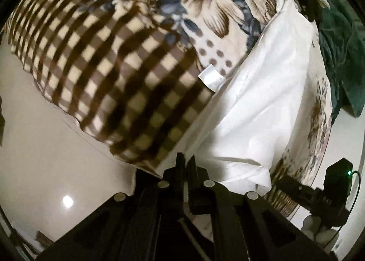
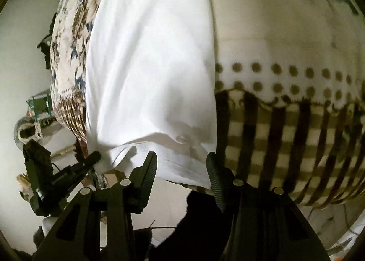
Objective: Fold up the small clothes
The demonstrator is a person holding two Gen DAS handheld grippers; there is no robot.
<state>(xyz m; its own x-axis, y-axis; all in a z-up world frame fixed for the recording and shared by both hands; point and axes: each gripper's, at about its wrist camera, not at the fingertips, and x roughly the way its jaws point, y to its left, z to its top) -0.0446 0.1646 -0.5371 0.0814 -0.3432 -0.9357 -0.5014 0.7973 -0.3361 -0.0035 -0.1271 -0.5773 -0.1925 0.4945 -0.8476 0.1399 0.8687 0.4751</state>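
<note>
A white garment (image 1: 257,110) lies flat on a table covered by a cloth with brown checks and flowers (image 1: 109,74). My left gripper (image 1: 187,165) is shut on the garment's near corner at the table edge. In the right wrist view the same garment (image 2: 150,67) stretches away from me, and my right gripper (image 2: 181,163) is open with its jaws on either side of the garment's near hem. The left gripper (image 2: 91,158) shows there too, pinching the hem's left corner.
The patterned cloth (image 2: 285,135) hangs over the table edge. A dark green cloth (image 1: 340,55) lies at the far right of the table. A white tag (image 1: 211,77) sticks out beside the garment. Pale floor (image 1: 45,147) lies below the table.
</note>
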